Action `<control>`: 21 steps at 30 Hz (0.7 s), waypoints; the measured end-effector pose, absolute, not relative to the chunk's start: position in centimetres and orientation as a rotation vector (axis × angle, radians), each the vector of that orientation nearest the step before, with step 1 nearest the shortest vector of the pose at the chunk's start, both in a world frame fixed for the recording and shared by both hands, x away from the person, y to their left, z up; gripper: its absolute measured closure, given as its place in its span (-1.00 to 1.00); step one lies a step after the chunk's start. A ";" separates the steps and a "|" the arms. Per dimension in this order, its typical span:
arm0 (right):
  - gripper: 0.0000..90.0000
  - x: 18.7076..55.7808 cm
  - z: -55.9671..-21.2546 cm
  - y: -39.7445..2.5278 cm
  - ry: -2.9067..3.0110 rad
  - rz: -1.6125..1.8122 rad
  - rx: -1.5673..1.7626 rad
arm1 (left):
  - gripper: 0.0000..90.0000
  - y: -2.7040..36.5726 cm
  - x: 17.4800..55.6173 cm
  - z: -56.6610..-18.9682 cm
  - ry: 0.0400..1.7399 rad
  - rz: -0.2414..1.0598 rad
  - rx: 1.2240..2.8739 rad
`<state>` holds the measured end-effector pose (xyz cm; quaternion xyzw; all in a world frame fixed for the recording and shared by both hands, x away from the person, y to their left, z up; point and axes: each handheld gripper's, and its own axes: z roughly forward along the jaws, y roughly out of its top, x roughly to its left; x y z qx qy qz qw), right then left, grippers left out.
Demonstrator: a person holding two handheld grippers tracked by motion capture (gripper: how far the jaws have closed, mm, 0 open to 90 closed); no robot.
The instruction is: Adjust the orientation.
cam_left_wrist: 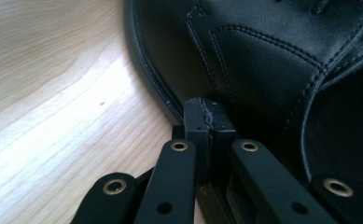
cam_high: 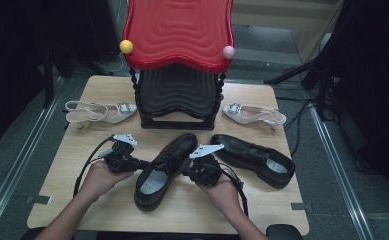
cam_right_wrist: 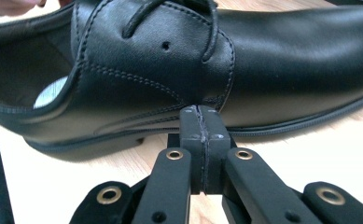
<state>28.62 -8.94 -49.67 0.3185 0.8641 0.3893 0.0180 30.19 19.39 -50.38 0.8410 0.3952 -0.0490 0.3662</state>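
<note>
Black lace-up shoe point(cam_high: 164, 170) lies near the middle of the wooden table point(cam_high: 57, 165), toe pointing away toward a stepped rack point(cam_high: 178, 97) with a red top shelf point(cam_high: 178, 32), flanked on both sides by hand-held grippers. The left gripper point(cam_high: 134, 163) meets the shoe's left flank with its jaws pressed together on nothing — its own camera shows the closed tips against the leather just above the sole's welt. The right gripper point(cam_high: 188, 171) mirrors it on the opposite flank, jaws likewise closed and empty, tips at the seam below the laces. Squeezed between the two rather than pinched, the shoe looks set to be nudged or lifted as a pair of paddles might carry it. Its mate point(cam_high: 254, 159) rests just to the right, angled outward, while two white heeled sandals point(cam_high: 99, 112) point(cam_high: 254, 114) sit either side of the rack — plausibly awaiting shelving.
</note>
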 end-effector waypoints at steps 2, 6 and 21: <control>1.00 28.8 -49.6 -9.3 2.673 1.201 1.009 | 1.00 18.9 30.1 -50.4 1.014 -0.129 2.154; 1.00 29.1 -49.6 -10.0 2.654 1.196 1.046 | 1.00 18.1 30.0 -50.5 0.997 -0.142 2.158; 1.00 29.6 -49.4 -12.1 2.611 1.168 1.149 | 1.00 15.5 29.5 -50.8 0.967 -0.172 2.138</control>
